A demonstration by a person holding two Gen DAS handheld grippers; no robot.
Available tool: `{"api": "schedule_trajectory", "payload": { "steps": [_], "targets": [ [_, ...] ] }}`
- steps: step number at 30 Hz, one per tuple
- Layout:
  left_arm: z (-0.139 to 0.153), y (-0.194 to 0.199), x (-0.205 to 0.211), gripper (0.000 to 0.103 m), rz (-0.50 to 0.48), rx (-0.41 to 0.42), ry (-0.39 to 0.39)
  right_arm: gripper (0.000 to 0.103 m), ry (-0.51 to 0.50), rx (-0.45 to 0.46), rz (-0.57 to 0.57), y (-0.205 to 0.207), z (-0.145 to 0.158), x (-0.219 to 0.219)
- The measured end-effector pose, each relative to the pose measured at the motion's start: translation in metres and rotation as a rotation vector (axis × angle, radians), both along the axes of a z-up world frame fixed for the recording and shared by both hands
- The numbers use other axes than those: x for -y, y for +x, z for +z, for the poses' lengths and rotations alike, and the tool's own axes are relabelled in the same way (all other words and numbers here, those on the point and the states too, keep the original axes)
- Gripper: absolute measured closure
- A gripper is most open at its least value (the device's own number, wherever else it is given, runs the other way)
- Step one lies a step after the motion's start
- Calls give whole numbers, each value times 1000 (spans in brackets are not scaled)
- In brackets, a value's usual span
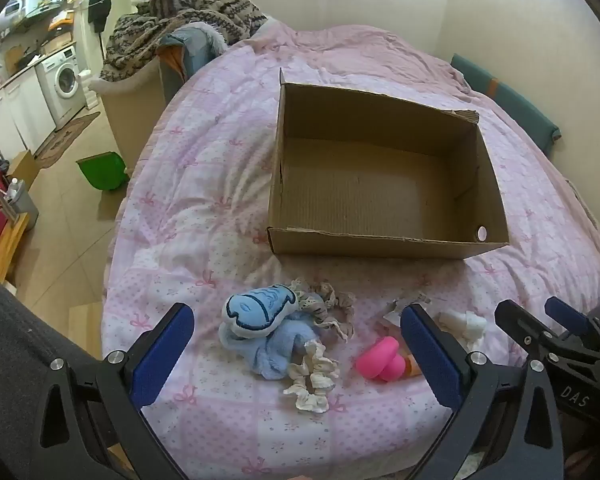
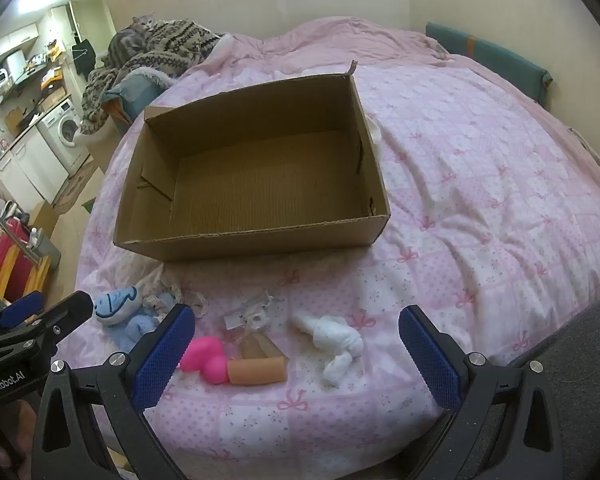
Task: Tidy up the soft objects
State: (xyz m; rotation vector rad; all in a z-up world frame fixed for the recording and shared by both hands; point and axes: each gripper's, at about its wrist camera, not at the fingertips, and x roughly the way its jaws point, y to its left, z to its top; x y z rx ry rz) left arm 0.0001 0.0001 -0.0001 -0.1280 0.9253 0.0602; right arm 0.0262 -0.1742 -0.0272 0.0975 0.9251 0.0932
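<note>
Pink-and-white quilted bedspread (image 1: 204, 184) with bow print, covering the bed and carrying all items below. Cardboard box (image 1: 384, 172), open-topped, nothing inside, at twelve o'clock from both claws and well apart from them. Left gripper (image 1: 296, 344), jaws spread wide, gripping nothing, hovering over the near edge of the bed. Right gripper (image 2: 296, 344), jaws likewise wide apart and holding nothing, just to the right of the left one. Blue fish-shaped plush (image 1: 260, 310), lying on a pale blue fluffy cloth (image 1: 272, 352), between the left fingers toward eleven o'clock. Pink rounded toy (image 2: 208, 358) joined to a tan tube (image 2: 258, 370), beside the right claw's left finger. White knotted cloth (image 2: 336, 340), between the right fingers at one o'clock. Cream scrunchie (image 1: 314, 378), at five o'clock from the fluffy cloth, touching it.
</note>
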Motion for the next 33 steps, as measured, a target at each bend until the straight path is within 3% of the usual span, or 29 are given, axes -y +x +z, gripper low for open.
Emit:
{"api": "schedule_trajectory", "payload": {
  "steps": [33],
  "targets": [
    [4, -1, -1, 0, -2, -3, 2, 0, 4, -6, 0, -1, 0, -1]
  ]
}}
